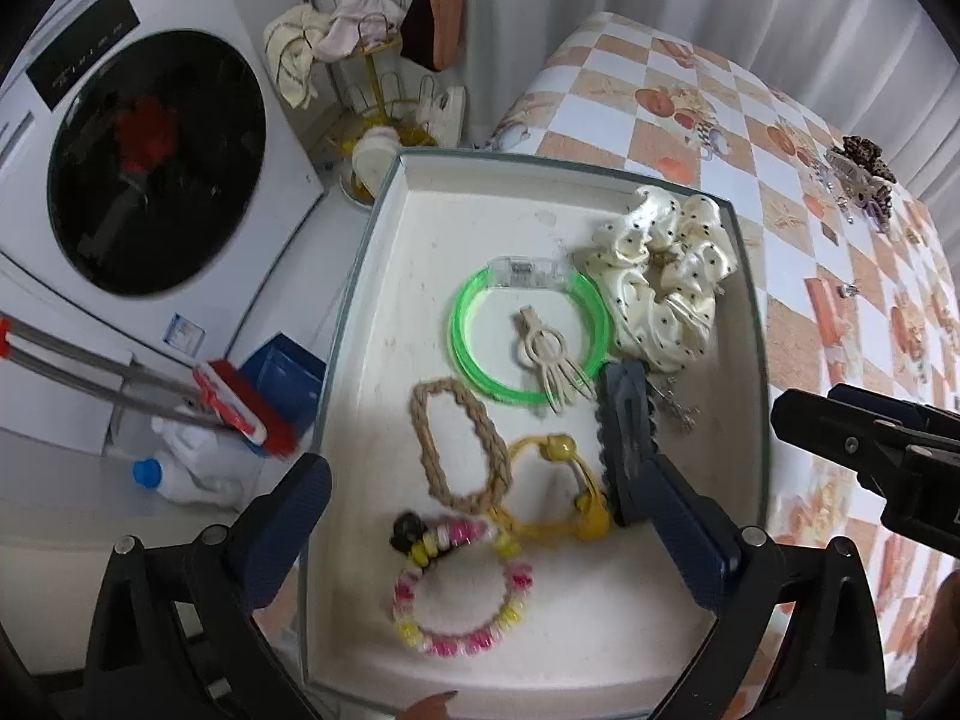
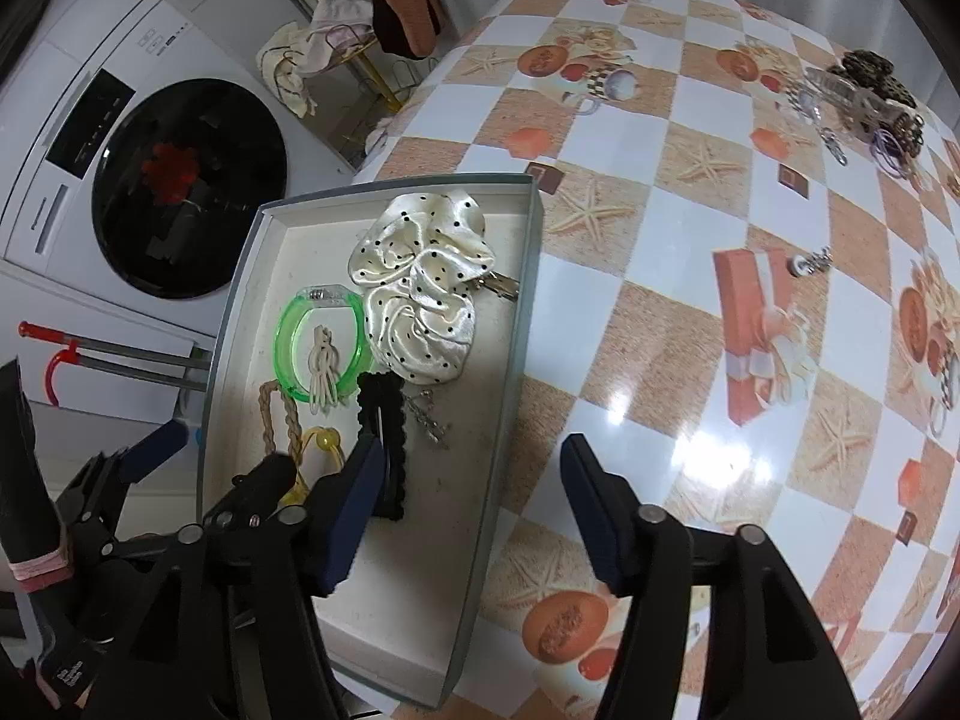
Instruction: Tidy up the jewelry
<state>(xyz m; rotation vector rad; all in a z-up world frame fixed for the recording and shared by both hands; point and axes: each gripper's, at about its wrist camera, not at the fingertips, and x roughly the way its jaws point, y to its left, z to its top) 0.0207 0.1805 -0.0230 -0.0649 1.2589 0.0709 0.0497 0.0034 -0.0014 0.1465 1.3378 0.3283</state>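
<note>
While both point steeply down over the white tray [image 1: 384, 228], left gripper [image 1: 492, 504] gapes empty above a beaded bracelet [image 1: 462, 588]; right gripper [image 2: 474, 492], part-open, seemingly empty, straddles the tray's wall beside a black hair clip [image 2: 384, 438].

A box [image 1: 384, 228] sits at the left edge of the counter [image 2: 630, 312], with a washing machine [image 1: 138, 168] beyond that edge. Inside the box, a scrunchie [image 1: 660, 276] lies in the far right corner; a bangle [image 1: 528, 336] lies left of it, ringing a small clip [image 1: 549, 360]. Nearer lie a braided band [image 1: 459, 444], a snap clip [image 1: 627, 438] and a beaded bracelet [image 1: 462, 594]. More jewelry [image 2: 864, 102] lies on the counter, far right.
</note>
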